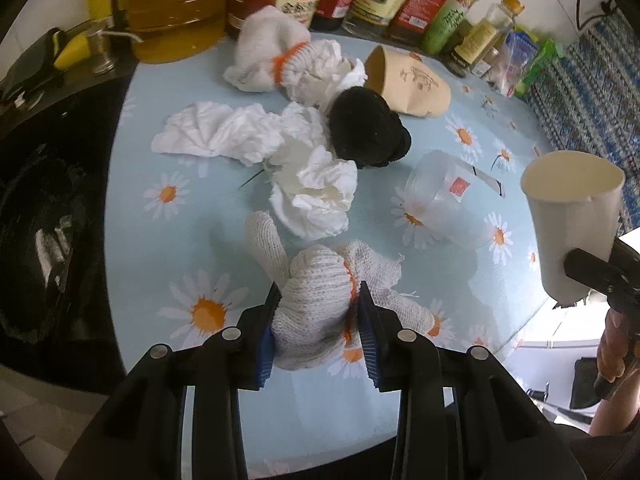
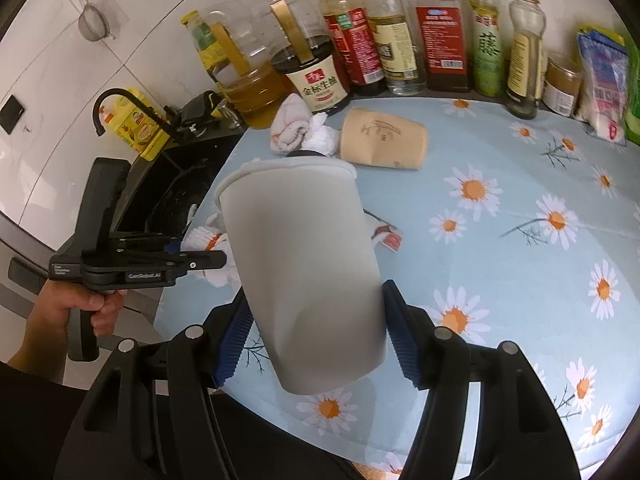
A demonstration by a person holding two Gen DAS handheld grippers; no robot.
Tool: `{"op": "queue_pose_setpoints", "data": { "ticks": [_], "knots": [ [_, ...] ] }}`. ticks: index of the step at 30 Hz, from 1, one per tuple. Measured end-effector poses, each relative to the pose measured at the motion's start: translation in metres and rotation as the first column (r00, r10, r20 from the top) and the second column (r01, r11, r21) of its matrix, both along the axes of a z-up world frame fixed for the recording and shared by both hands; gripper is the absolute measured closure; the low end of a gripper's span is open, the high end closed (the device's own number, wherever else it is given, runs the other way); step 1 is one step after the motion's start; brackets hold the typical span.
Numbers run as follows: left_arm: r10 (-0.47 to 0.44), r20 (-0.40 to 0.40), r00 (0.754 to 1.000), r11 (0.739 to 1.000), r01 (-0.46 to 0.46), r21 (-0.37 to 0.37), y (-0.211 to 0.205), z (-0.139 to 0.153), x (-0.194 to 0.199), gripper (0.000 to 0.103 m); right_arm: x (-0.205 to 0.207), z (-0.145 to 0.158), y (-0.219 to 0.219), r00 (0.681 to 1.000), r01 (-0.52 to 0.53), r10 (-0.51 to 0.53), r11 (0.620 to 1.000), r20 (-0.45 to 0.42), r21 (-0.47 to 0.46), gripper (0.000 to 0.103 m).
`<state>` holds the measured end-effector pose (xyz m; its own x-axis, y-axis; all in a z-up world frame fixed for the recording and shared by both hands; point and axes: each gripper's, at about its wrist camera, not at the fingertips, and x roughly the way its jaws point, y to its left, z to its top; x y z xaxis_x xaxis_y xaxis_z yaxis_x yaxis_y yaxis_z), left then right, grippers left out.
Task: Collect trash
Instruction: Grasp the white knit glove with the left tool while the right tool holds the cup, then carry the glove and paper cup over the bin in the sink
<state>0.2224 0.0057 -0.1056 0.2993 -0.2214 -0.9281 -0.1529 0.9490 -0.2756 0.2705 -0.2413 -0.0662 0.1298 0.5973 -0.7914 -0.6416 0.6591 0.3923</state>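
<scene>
Glove (image 1: pixel 320 300), knitted, white with an orange cuff band, was clamped between the blue pads of the left gripper (image 1: pixel 320 312) at the near edge of the daisy-print tablecloth (image 1: pixel 160 256); whether it had cleared the cloth could not be told. Its long axis ran roughly across the jaws, one loose finger pointing up and away towards the crumpled tissues (image 1: pixel 304 184). White paper cup (image 2: pixel 304 280) was held tilted in the right gripper (image 2: pixel 316 336), pads pressed on its lower wall, mouth aimed up and away from the camera; it probably served as the collecting vessel. Collection was judged early: no item was seen inside the cup. Left on the cloth: the tissues, a second glove (image 1: pixel 264 60), a black bundle (image 1: pixel 368 132), a brown paper cup (image 1: pixel 412 84) on its side and a clear plastic cup (image 1: pixel 440 208) on its side. Bottles (image 2: pixel 400 40) stood along the far edge.
</scene>
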Motion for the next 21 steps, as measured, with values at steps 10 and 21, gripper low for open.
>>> {"op": "queue_pose_setpoints", "data": {
  "ticks": [10,21],
  "knots": [
    [0.082,0.016,0.996,0.997,-0.082,-0.015,0.022,0.015,-0.029,0.069,-0.005,0.0,0.034,0.997,-0.077,0.077,0.997,-0.01,0.008,0.04],
    [0.175,0.029,0.984,0.984,-0.175,0.002,0.063,0.032,-0.058,0.069,-0.015,-0.001,0.082,0.987,-0.155,0.156,0.987,-0.035,0.035,0.04]
  ]
}}
